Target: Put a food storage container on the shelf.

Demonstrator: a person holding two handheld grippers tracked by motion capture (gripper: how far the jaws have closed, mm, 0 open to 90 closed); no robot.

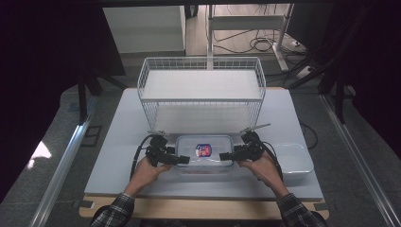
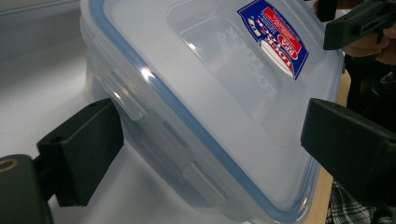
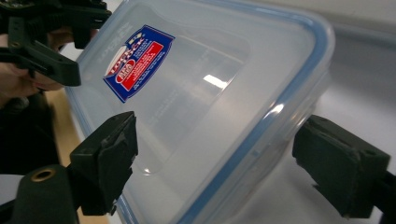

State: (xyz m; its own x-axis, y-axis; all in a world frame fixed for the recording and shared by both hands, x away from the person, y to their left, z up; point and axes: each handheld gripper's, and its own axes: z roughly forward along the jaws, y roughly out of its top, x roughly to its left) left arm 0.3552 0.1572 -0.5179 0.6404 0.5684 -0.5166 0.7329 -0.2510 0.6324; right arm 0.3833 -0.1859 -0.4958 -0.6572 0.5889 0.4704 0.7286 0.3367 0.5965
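We see a clear plastic food container (image 1: pixel 204 153) with a blue-rimmed snap-on lid, lying near the front edge of the pale grey table (image 1: pixel 118 142), roughly midway between its left and right edges. A blue and red label (image 1: pixel 204 150) sits on the middle of the lid.

The left gripper (image 1: pixel 182 160), held in the person's left hand (image 1: pixel 147 171), meets the container's left end. In the left gripper view, one black jaw rests against the container's side wall below a lid latch, and the other jaw lies over the lid's far corner; we see the jaws pinching that end of the container (image 2: pixel 201 107).

The right gripper (image 1: pixel 226 156), held in the right hand (image 1: pixel 261 166), meets the container's right end. In the right gripper view, one jaw lies on the lid and the other stands at the side wall below the blue rim, so the jaws straddle the container (image 3: pixel 201 112) and appear to press on it, clamped across its wide end.

Outward from there, a second clear lid or shallow tray (image 1: pixel 294 158) lies flat on the table just right of the right hand, near the front right corner. Behind the container, toward the table's back edge, stands a white wire shelf basket (image 1: pixel 201 87), its open front facing us. Plaid sleeves (image 1: pixel 113 213) come in at the front edge.
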